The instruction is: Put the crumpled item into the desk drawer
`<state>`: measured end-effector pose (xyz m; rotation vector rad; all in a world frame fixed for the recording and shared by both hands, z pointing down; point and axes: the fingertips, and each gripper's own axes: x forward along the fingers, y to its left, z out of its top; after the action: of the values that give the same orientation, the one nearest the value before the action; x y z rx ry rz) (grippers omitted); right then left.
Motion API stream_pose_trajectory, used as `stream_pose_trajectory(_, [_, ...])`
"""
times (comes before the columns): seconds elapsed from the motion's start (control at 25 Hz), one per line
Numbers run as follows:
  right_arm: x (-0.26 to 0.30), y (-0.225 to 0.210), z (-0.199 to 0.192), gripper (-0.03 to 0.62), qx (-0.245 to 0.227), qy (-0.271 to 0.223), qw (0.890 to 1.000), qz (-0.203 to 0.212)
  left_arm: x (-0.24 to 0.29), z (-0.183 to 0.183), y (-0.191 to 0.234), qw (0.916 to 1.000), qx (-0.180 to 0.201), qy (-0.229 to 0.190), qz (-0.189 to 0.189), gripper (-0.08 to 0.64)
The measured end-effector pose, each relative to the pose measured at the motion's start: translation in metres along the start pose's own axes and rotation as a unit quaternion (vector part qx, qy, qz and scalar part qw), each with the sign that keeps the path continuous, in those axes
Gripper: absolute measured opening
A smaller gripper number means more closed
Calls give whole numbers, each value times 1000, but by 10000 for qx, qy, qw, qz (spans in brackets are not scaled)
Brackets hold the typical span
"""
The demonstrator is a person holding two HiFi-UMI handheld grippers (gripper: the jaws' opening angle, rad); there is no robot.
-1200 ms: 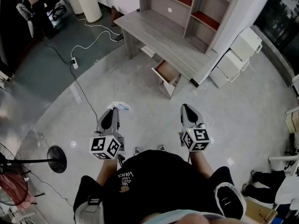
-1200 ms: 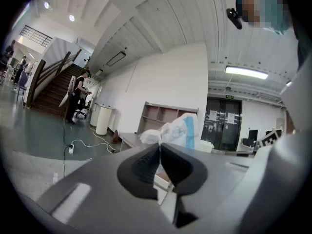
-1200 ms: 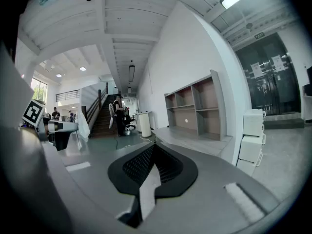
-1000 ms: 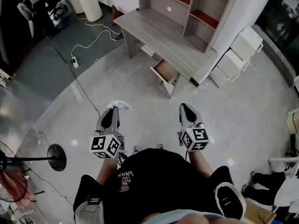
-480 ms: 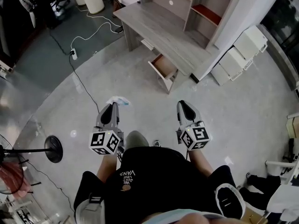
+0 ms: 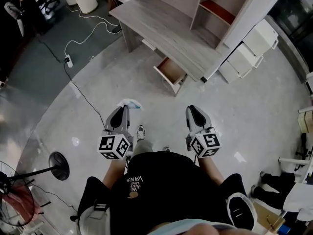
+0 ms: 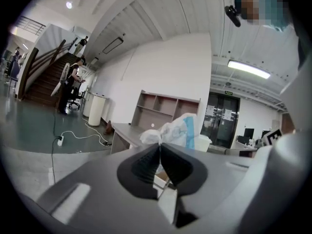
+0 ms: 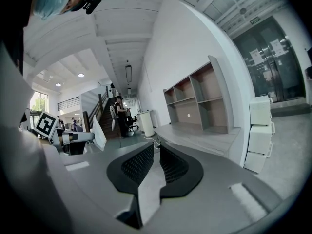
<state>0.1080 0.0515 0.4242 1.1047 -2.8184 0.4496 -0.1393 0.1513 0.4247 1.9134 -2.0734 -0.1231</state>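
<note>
the pale floor [image 6: 254, 111] fills most of the head view. a grey desk [image 6: 161, 26] with a shelf unit [image 6: 215, 6] on it stands against the far wall, with white drawer cabinets [image 6: 247, 53] just beside it. a person in a black shirt [image 6: 161, 190] stands well apart from the desk, facing it. the desk drawer [image 6: 171, 71] is pulled open under the desk top. the left gripper [image 6: 121, 114] is held out at the person's front, its jaws pinched on the crumpled item [image 6: 130, 103], a white and light-blue wad that sticks out past the tips [image 7: 173, 130]. the right gripper [image 8: 156, 155] is level beside it, jaws narrow with a slim gap and nothing between them.
</note>
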Motion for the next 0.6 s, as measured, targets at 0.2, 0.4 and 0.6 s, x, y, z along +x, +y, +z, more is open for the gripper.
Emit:
stream_pose_trajectory(0.2, [32,12,2,20,81,-41,9992,-388,40,9,30,9988,64,213,-442,60])
stream_pose_trajectory(0.4, [57,28,1,20,169,-95,9967,-784,73,19,52,9945,222,390,-950,60])
stream_pose_trajectory(0.6, [74,37,1,20,273,-227,9920,-1214,104,21,73,9870,451,638,-1402,61])
